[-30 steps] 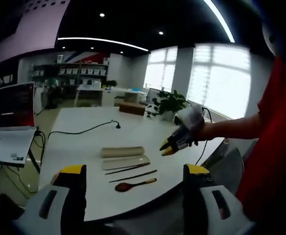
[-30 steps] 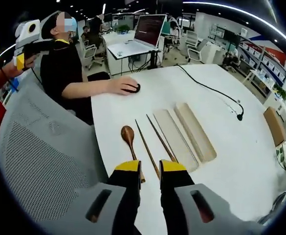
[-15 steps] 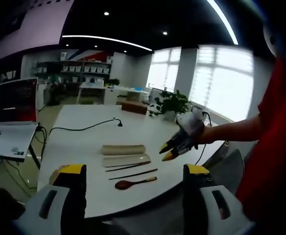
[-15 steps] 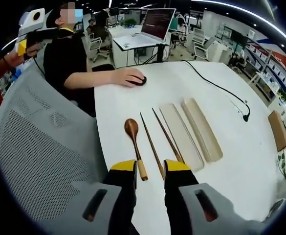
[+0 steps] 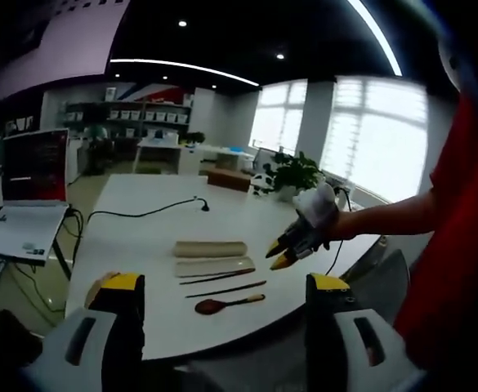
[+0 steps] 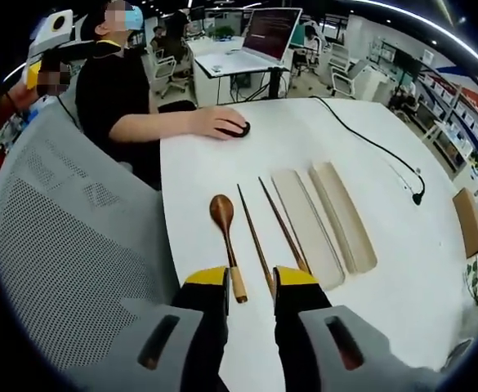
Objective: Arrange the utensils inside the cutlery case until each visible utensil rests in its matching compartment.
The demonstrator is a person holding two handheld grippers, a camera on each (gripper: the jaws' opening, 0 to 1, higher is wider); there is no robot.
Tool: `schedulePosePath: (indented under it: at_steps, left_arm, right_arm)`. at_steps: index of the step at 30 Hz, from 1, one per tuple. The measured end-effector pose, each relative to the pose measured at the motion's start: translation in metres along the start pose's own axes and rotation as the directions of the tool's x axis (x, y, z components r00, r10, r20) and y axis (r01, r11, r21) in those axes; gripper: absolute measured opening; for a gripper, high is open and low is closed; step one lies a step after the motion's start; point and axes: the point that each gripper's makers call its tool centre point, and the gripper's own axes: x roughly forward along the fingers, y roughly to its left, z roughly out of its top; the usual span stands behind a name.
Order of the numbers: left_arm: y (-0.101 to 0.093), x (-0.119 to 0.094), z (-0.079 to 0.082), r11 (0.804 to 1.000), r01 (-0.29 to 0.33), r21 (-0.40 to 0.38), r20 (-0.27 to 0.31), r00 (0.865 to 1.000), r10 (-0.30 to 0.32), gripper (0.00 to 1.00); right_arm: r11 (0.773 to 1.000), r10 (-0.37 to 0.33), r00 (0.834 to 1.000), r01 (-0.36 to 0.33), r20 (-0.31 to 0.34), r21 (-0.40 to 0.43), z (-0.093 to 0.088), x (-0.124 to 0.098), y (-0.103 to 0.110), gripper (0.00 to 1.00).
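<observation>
On the white desk, seen in the right gripper view, a wooden spoon, two dark chopsticks and the two beige halves of the cutlery case are laid side by side, running from 6 o'clock toward 12. The spoon is at the 9 o'clock end of the row, bowl toward 12 o'clock; the chopsticks lie just beside it, apart from each other and not quite parallel. Next comes the flat case half, with the near chopstick's tip touching or just beside its edge, and the deeper case half is at the 3 o'clock end. All utensils lie outside the case. The right tongs hover over the near ends of the spoon and chopsticks, jaws slightly parted with a narrow gap and nothing held. A black cable crosses the desk toward 2 o'clock. At 10 o'clock a seated person's hand rests on a mouse, and a grey mesh chair back is seen at 8 o'clock. In the left gripper view the left tongs are held wide open and empty, well apart from the desk, with the right tongs visible at 3 o'clock above the row.
</observation>
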Motion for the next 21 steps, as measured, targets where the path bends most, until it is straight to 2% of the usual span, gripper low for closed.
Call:
schedulePosePath:
  at_steps: [7, 11, 13, 19, 21]
  left_arm:
    - [-0.003, -0.001, -0.003, 1.0, -0.001, -0.013, 0.0, 1.0, 0.001, 0.83]
    - [-0.005, 0.0, -0.002, 1.0, 0.006, -0.011, 0.001, 1.0, -0.006, 0.83]
    - [-0.007, 0.0, -0.001, 1.0, 0.009, -0.012, 0.004, 1.0, -0.009, 0.83]
    - [-0.008, 0.0, -0.005, 1.0, 0.009, -0.004, -0.006, 1.0, -0.009, 0.83]
    - [-0.007, -0.001, -0.006, 1.0, 0.004, -0.004, -0.009, 1.0, -0.004, 0.83]
  right_arm:
    - [1.0, 0.001, 1.0, -0.001, -0.007, -0.003, 0.0, 0.001, -0.005, 0.18]
    - [0.998, 0.012, 0.999, -0.015, -0.044, -0.061, -0.003, 0.005, -0.007, 0.17]
    - [0.996, 0.044, 0.996, -0.05, -0.079, -0.079, -0.007, 0.007, -0.005, 0.17]
    - [0.997, 0.064, 0.994, -0.068, -0.085, -0.045, -0.006, 0.016, -0.01, 0.19]
    - [0.996, 0.059, 0.994, -0.065, -0.093, -0.067, -0.005, 0.018, -0.011, 0.18]
